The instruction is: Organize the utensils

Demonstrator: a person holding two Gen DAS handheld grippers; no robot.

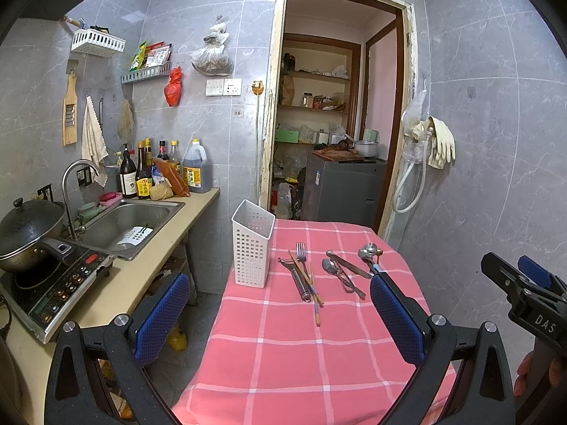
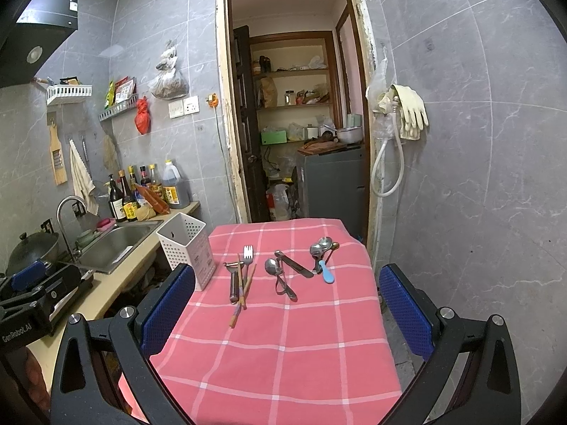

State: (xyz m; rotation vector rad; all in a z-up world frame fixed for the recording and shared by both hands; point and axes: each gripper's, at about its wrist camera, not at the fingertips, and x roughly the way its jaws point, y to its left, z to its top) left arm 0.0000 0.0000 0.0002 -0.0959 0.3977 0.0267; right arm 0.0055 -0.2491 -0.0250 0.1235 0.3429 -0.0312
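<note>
You are facing a table (image 2: 283, 354) covered by a pink cloth with a white check pattern. A white perforated utensil holder (image 2: 187, 248) stands upright at the far left corner of the table. Beside it lies a first group: a fork (image 2: 248, 253), a peeler (image 2: 234, 283) and a pair of chopsticks (image 2: 242, 294), overlapping one another. A second group lies near the centre: a spoon (image 2: 272, 267), a knife (image 2: 296, 265) and a further metal utensil (image 2: 285, 288) that cannot be identified. At the far right, several spoons (image 2: 320, 246) lie bunched together, one with a blue handle (image 2: 326, 272).
</note>
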